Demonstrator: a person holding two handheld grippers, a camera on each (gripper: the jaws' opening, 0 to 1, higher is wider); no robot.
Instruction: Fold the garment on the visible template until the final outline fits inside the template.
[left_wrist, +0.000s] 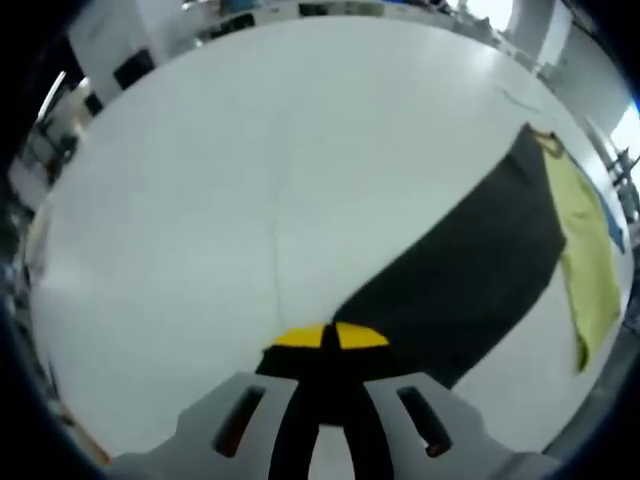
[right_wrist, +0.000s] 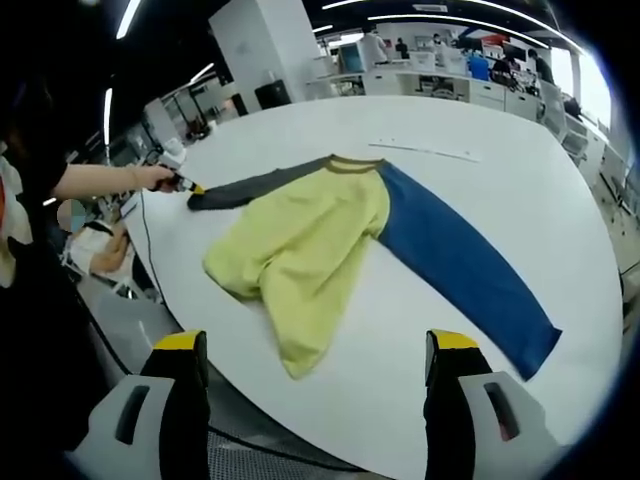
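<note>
Yellow-tipped left gripper (left_wrist: 331, 338) fingers pinch the garment's (right_wrist: 330, 240) dark sleeve (left_wrist: 470, 270); right gripper (right_wrist: 318, 365) fingers spread wide.

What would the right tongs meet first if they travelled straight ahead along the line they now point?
Probably the crumpled yellow-green body of the long-sleeved garment, lying ahead between the open right tongs. Bare white table lies nearer; depth is uncertain.

Grey hand-held gripper (right_wrist: 318, 372) with black jaws, yellow tips; person's dark top
</note>
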